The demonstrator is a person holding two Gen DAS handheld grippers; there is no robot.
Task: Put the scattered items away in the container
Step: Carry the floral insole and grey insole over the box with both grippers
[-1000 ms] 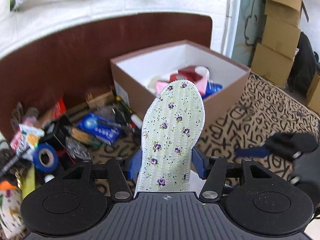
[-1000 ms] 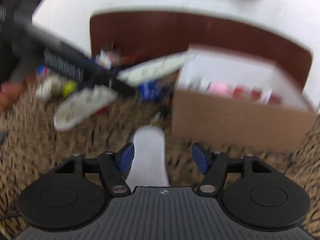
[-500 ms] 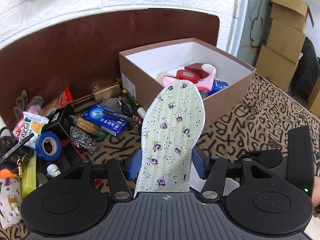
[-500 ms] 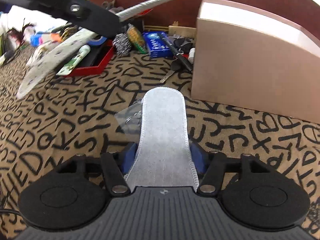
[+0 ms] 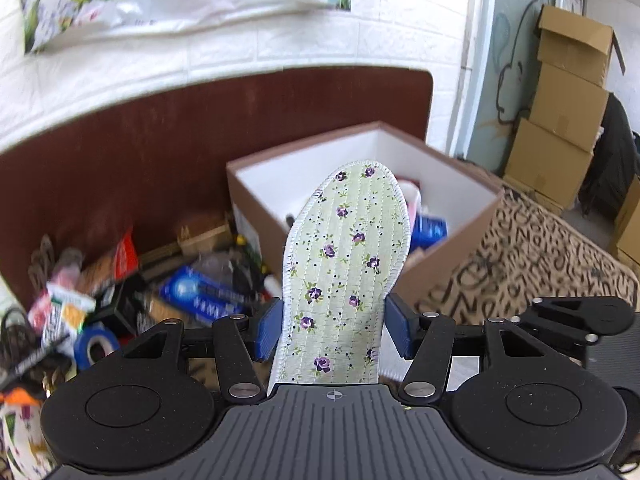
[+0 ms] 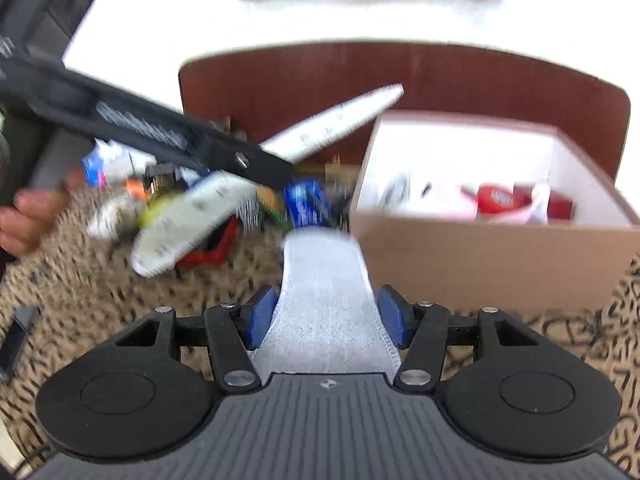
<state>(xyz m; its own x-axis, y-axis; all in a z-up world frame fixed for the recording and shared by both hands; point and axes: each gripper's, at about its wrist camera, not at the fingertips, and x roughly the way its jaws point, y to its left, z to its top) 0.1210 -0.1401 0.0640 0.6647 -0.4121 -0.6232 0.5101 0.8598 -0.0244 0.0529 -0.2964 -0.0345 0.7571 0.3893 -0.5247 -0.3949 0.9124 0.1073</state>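
My left gripper (image 5: 334,328) is shut on a floral insole (image 5: 346,264), held up in the air with its toe toward the brown box (image 5: 448,256). My right gripper (image 6: 326,316) is shut on a second insole (image 6: 324,300), grey underside up, lifted and pointing at the box (image 6: 480,264). The box holds several items, among them a red tape roll (image 6: 498,198). In the right wrist view the left gripper (image 6: 244,160) and its insole (image 6: 332,124) cross the upper left, blurred.
A heap of loose items (image 5: 120,288) lies left of the box against a brown board (image 5: 140,148), among them blue tape (image 5: 94,346) and a blue packet (image 5: 204,292). A red tray (image 6: 208,256) sits on the patterned cloth (image 6: 80,280). Cardboard boxes (image 5: 560,120) stand far right.
Both grippers have risen with their insoles. The right insole, low over the cloth half a second ago, is now lifted and faces the box. The views are motion-blurred.
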